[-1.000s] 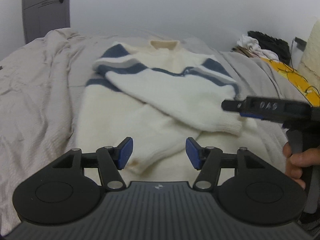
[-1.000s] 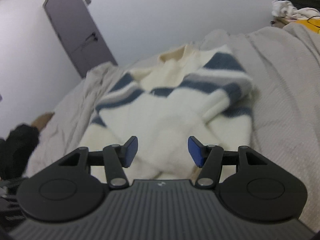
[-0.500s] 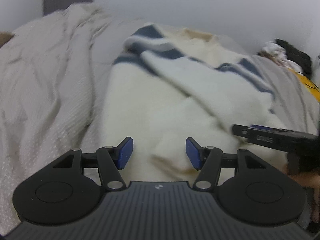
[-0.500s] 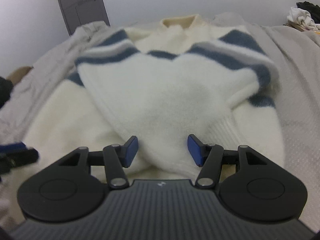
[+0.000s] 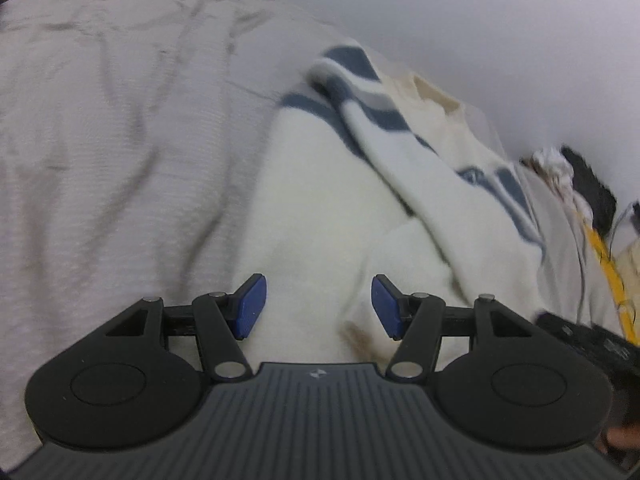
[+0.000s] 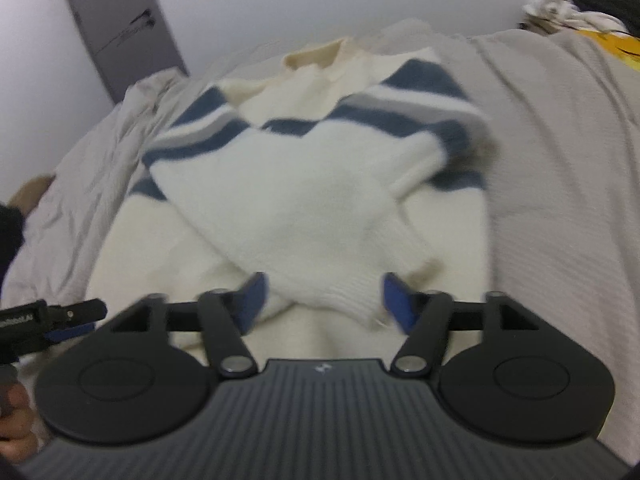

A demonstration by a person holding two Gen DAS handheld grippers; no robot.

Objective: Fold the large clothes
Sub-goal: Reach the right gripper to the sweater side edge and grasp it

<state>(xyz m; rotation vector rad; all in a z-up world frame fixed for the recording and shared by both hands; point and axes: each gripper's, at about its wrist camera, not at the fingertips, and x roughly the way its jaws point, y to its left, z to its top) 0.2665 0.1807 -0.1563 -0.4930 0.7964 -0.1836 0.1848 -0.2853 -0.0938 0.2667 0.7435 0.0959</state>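
A cream sweater [image 6: 304,184] with blue and grey stripes lies on the bed, both sleeves folded across its chest, collar at the far end. My right gripper [image 6: 323,300] hovers over the lower sleeve cuff [image 6: 344,300]; its jaws are opening and the cuff lies between the pads without being pressed. In the left wrist view the same sweater [image 5: 344,208] runs diagonally. My left gripper [image 5: 318,306] stands open above the sweater's lower left part, nothing gripped. The right gripper's body [image 5: 588,340] shows at that view's right edge, and the left gripper [image 6: 52,316] at the right wrist view's left edge.
The grey-beige bedspread [image 5: 112,128] is rumpled to the left of the sweater. A dark door [image 6: 116,28] stands in the far left wall. A pile of black, white and yellow things [image 6: 588,12] sits at the far right of the bed.
My left gripper has swung left and lower and rolled, so the sweater now looks tilted. The right gripper's jaws have spread wider over the cuff.
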